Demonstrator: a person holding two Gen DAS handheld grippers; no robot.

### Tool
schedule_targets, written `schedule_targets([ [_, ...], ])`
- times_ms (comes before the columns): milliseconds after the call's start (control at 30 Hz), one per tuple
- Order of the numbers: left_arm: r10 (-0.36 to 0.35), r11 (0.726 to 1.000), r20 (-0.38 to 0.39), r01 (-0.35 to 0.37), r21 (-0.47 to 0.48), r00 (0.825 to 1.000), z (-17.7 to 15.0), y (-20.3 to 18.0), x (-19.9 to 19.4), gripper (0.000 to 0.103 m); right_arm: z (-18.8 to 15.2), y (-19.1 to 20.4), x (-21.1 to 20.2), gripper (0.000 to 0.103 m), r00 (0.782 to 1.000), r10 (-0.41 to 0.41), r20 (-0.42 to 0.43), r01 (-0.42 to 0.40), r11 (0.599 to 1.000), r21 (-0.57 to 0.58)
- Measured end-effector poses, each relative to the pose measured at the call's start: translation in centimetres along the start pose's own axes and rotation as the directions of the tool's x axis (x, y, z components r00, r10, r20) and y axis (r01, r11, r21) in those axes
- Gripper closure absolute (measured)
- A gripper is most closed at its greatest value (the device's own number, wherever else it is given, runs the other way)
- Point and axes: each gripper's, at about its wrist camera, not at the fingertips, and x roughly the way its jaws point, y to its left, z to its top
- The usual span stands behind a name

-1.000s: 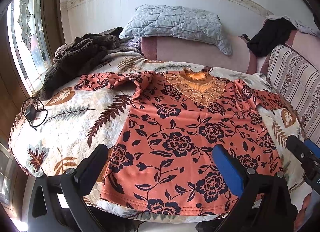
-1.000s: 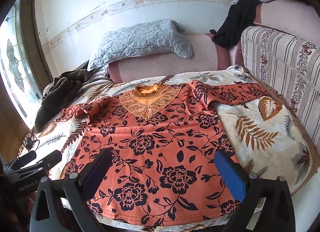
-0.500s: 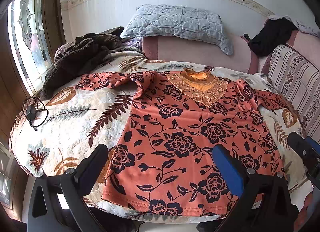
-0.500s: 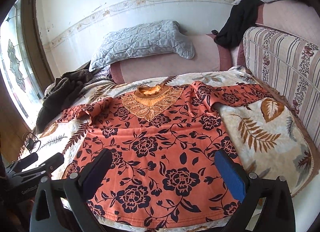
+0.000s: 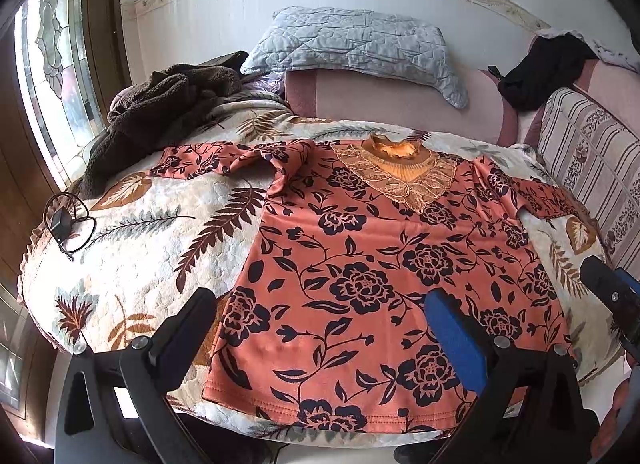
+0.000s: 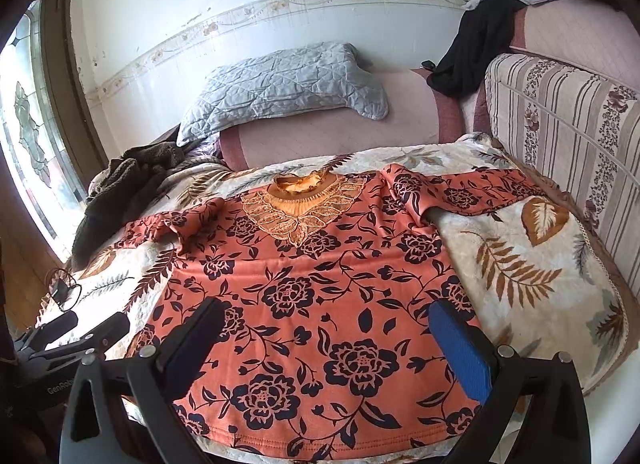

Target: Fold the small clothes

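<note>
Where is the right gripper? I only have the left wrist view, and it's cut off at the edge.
Observer: The right gripper is open and empty, poised over the shirt near its hem.
Operator: And the right sleeve's end?
Observer: The right sleeve lies stretched out on the blanket, its cuff by the striped cushion.
Operator: How does my gripper look from there?
Observer: The left gripper sits off the shirt's left edge, over the blanket's border.

Orange floral top is lying flat, face up, on the bed, collar far, hem near, sleeves reaching left and right
</note>
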Motion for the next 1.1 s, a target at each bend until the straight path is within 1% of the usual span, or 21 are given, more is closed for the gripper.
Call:
schedule_targets([
  [433, 0.004, 1.000, -0.005, -0.004, 0.000, 1.000, 0.0, 0.0, 0.6, 0.000, 0.1, 0.2, 0.1, 0.000, 1.000, 0.009, 0.013, -0.009, 1.000, -0.003],
  [1100, 0.005, 1.000, -0.016, -0.005, 0.007, 1.000, 0.6, 0.1, 1.5, 0.000, 0.5, 0.2, 1.6, 0.000, 0.999, 0.020, -0.028, -0.020, 1.000, -0.006],
])
